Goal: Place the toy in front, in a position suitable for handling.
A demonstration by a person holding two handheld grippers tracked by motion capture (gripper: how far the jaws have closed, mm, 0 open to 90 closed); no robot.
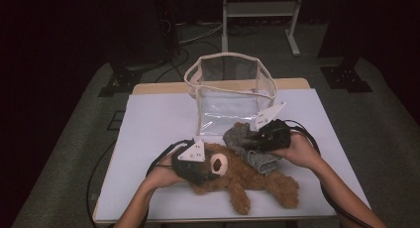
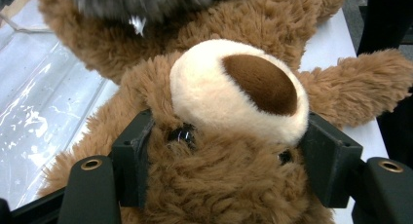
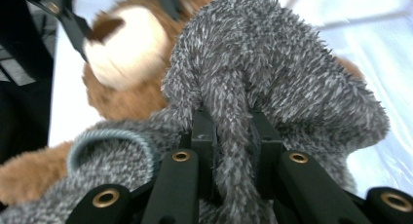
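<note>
So I've got my left claw (image 2: 221,160) clamped around the teddy bear's (image 1: 247,176) head, which squishes easily, so it's light and floppy. The bear lies on the desk (image 1: 148,134), just in front of the clear bag (image 1: 230,91). My right claw (image 3: 233,136) pinches a fold of its fuzzy grey sweater (image 3: 277,83); stretchy stuff, a bigger bunch would hold better.

Bear's head half lost behind the tools

From above, we cannot see the teddy bear's (image 1: 247,176) eyes behind the left tool (image 1: 200,172); the right tool (image 1: 260,139) covers part of the grey sweater (image 1: 257,158), and the bear's muzzle (image 3: 122,46) is blurred in the right gripper view.
</note>
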